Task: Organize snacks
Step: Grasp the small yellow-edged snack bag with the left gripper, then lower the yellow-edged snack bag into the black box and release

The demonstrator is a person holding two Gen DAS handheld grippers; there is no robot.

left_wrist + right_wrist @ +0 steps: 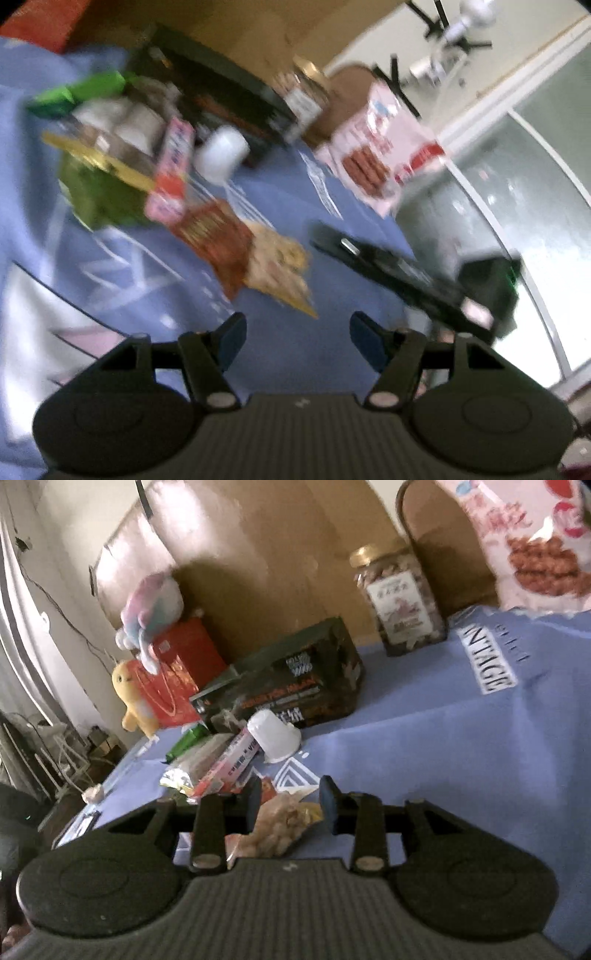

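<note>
The right gripper [290,801] stands wide around a clear bag of pale snacks [280,827] at lower centre, on the blue printed cloth [424,746]. The left gripper [297,341] gapes wide, holding nothing, above the cloth. A gold-lidded clear plastic jar [400,598] stands upper right.

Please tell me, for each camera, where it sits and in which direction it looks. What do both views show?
Left wrist: on the left gripper, above the blue cloth, facing the snack pile; open fingers show, with the other gripper's dark body at right.
Right wrist: on the right gripper, low, facing the cardboard; fingers straddle a snack bag.
Shared: white cup, nut jar, pink bag.
</note>
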